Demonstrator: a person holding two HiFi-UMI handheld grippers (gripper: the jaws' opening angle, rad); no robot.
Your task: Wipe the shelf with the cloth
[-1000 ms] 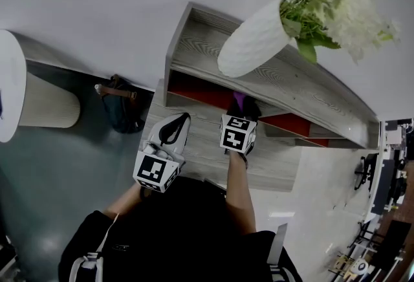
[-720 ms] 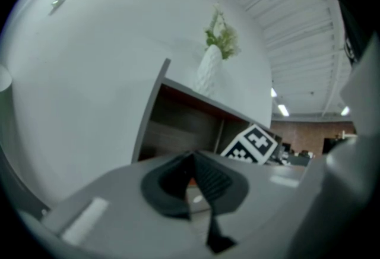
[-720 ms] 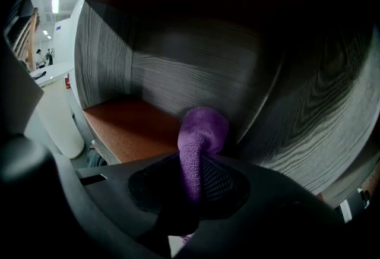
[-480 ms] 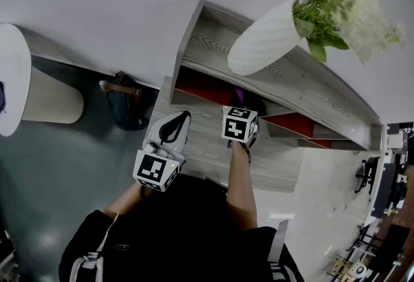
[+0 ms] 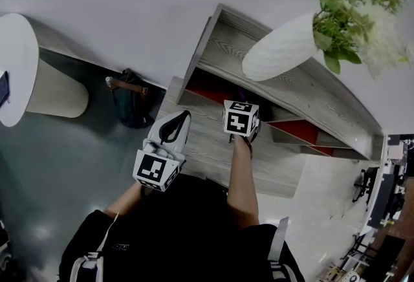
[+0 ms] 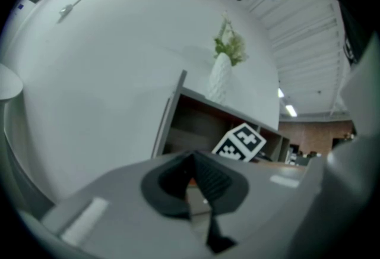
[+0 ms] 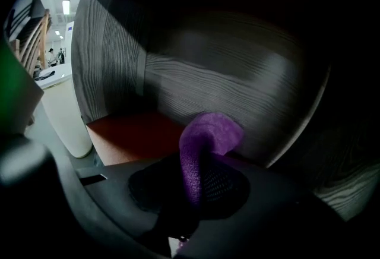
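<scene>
The purple cloth [image 7: 205,145] is pinched between the jaws of my right gripper [image 7: 193,183], which are closed on it. A folded tuft of it sticks up past the tips and curls over. It sits inside the lower compartment of the shelf [image 5: 213,141], close to the grey wood-grain back panel [image 7: 196,85]; I cannot tell whether it touches the wood. The red floor of that compartment [image 7: 127,133] lies just to the left of the cloth.

From the head view, my right gripper reaches forward under the upper board, its marker cube [image 5: 240,118] over the grey lower board and its tips in the dark of the compartment.

My left gripper [image 6: 193,183] holds nothing, and its jaws are pressed together. It hangs over the left end of the lower board, beside the right one and apart from it, outside the compartment.

On the upper board stands a white vase [image 5: 281,54], leaning in this view, with green and white flowers [image 5: 362,2]. On the floor to the left of the shelf, against the wall, rests a dark bag [image 5: 129,106], and further left is a round white table [image 5: 19,74].
</scene>
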